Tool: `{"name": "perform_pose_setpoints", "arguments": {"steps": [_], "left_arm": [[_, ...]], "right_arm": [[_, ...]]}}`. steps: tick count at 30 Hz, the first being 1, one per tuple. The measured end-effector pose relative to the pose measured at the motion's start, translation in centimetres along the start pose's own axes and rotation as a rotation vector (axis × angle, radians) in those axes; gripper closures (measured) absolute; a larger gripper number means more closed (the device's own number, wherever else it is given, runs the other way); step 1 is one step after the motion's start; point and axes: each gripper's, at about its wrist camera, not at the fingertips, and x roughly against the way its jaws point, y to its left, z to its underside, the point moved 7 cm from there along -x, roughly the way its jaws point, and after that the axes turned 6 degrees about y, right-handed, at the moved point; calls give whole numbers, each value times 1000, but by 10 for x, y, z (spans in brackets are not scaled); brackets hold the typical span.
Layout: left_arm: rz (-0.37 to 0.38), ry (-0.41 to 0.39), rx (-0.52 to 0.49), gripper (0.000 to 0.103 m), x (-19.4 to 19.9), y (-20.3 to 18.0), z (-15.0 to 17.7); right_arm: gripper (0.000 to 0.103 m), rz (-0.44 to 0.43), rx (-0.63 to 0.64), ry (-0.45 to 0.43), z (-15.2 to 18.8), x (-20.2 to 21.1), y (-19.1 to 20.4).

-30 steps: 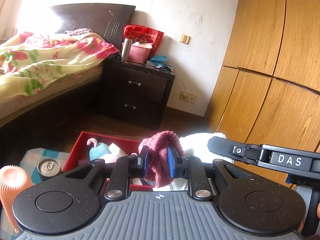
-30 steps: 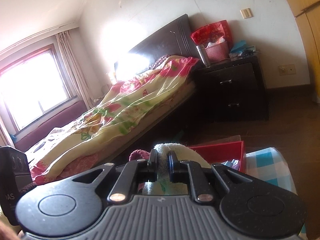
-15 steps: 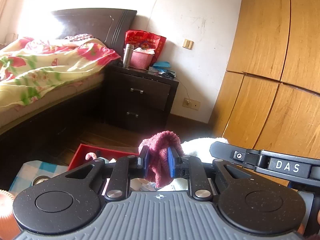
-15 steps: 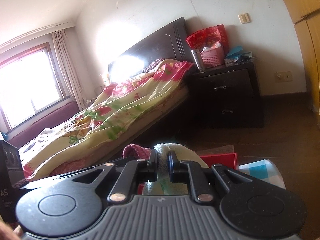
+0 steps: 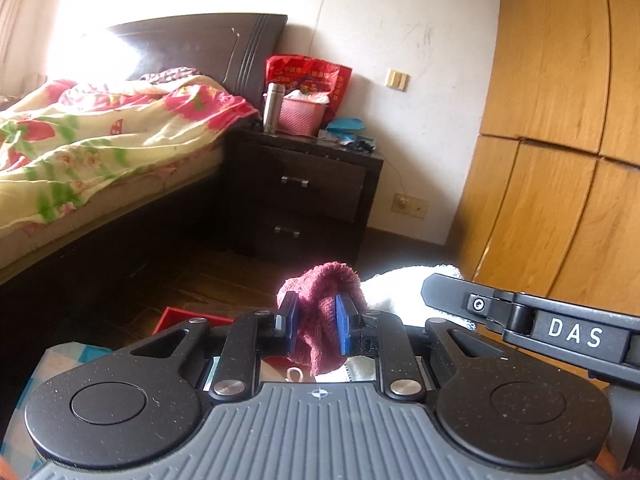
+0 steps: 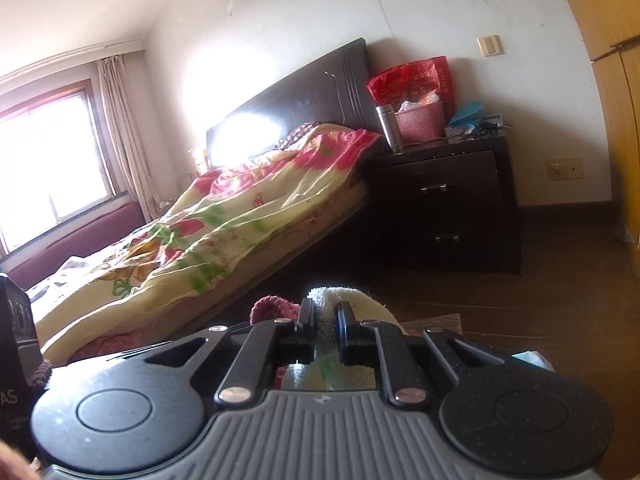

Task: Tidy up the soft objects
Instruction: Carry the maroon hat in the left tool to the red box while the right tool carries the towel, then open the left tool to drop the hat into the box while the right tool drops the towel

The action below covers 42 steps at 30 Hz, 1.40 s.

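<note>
The left gripper (image 5: 316, 330) is closed on a dark red knitted cloth (image 5: 320, 300), its blue pads (image 5: 342, 330) pressing the fabric from both sides — a bunched fold rises above the fingertips and a loose end hangs below them. Just to its right, a white towel (image 5: 400, 286) shows behind the body of the other tool, whose black arm is marked DAS. The right gripper (image 6: 325, 326) is clamped on that same white towel (image 6: 340, 300), the jaws drawn close together with the fluffy fabric squeezed between them and bulging above and to the right of the fingers. From the right wrist view, the red cloth (image 6: 272, 308) peeks out just left of the right gripper's fingers, so the two soft pieces are held side by side, close to touching. Below and a little left of the left gripper's tips, a corner of a red box (image 5: 180, 318) shows, with a blue-and-white checked cloth (image 5: 60, 364) nearer still on the left. Farther ahead of both grippers — well apart — stand a dark nightstand (image 5: 304, 196) carrying a pink basket (image 5: 300, 118) and a steel flask (image 5: 272, 108), and to its left a bed (image 5: 100, 160) under a flowered quilt. A wooden wardrobe (image 5: 560, 160) fills the right side beyond the left gripper.
</note>
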Motion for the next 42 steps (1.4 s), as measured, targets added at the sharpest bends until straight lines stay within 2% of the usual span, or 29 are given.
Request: {"name": "perform_pose_setpoints", "arguments": {"steps": [7,18,21,22,25,30,33,37,42], "left_arm": [[-57,75,64,85,-49,14,9],[-134,144,41,84,-87,23,23],[-145,153,31,76,-90,23,25],[-153,146,27,75,-89,23,25],[-171,134,42,57,-82,25,23],[-175,133,52,58,-64,27,21],[-149,127,65,58,-46,24,22],[-123,113,34,58,-19,13,27],[-78,107,8,58,3,4,40]], "right_arm": [[103,38,-12,50,5,-48,-20],[103,85,-27,139,24,-99,-43],[103,98,-35,153,28,-102,-48],[103,92,-43,159,29,-102,-49],[103,96,-52,160,29,-99,-52],[100,97,-82,155,31,-82,-53],[99,97,-90,155,34,-66,-50],[93,93,-77,155,41,-40,-40],[93,96,-55,128,48,-9,-27]]}}
